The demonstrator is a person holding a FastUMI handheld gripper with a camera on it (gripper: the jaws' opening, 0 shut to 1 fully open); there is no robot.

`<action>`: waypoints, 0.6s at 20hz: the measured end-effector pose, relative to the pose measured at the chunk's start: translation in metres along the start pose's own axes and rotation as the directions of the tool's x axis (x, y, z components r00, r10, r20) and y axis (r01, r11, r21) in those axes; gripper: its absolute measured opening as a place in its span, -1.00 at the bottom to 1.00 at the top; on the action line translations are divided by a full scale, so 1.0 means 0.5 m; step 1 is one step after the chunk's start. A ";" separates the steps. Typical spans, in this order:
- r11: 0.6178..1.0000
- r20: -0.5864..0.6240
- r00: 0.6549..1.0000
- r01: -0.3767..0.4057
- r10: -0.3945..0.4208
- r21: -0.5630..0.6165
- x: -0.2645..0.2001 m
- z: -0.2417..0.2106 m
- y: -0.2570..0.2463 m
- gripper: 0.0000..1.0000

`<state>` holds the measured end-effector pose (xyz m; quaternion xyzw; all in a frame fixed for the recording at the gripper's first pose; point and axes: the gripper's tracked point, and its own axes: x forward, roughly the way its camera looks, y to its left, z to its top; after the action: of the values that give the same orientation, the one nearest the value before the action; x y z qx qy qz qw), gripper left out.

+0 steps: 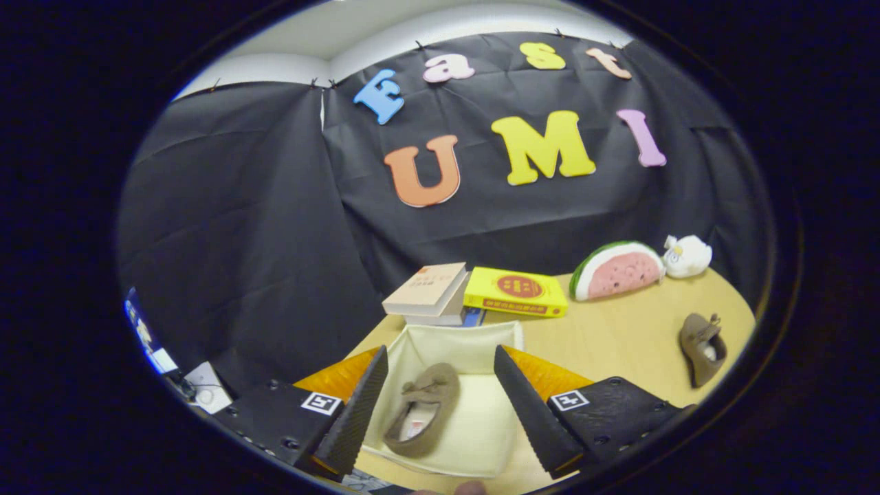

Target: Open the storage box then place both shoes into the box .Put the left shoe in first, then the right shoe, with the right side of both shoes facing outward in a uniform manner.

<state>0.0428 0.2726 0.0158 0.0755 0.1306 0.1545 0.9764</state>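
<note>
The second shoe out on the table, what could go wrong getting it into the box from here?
1. The open gripper holds nothing, and the second shoe lies far off to the side, so a hurried reach could knock it further.
2. The first shoe lies diagonally across the storage box, leaving little room; the second may land on top.
3. Its facing might end up mismatched.
</note>
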 end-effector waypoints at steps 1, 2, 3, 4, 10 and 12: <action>1.000 0.027 1.000 0.013 -0.013 -0.017 -0.016 0.018 -0.036 0.89; 0.999 0.043 0.999 0.023 -0.021 -0.029 -0.032 0.031 -0.071 0.89; 0.999 0.057 0.998 0.029 -0.026 -0.042 -0.047 0.039 -0.106 0.89; 0.997 0.067 0.997 0.041 -0.037 -0.063 -0.064 0.050 -0.146 0.89; 0.986 0.056 0.992 0.119 -0.113 -0.115 -0.159 0.071 -0.432 0.88; 0.975 0.057 0.981 0.193 -0.188 -0.106 -0.181 0.083 -0.557 0.91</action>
<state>0.0500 -0.0231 0.0240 0.0117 0.1054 0.0656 0.9922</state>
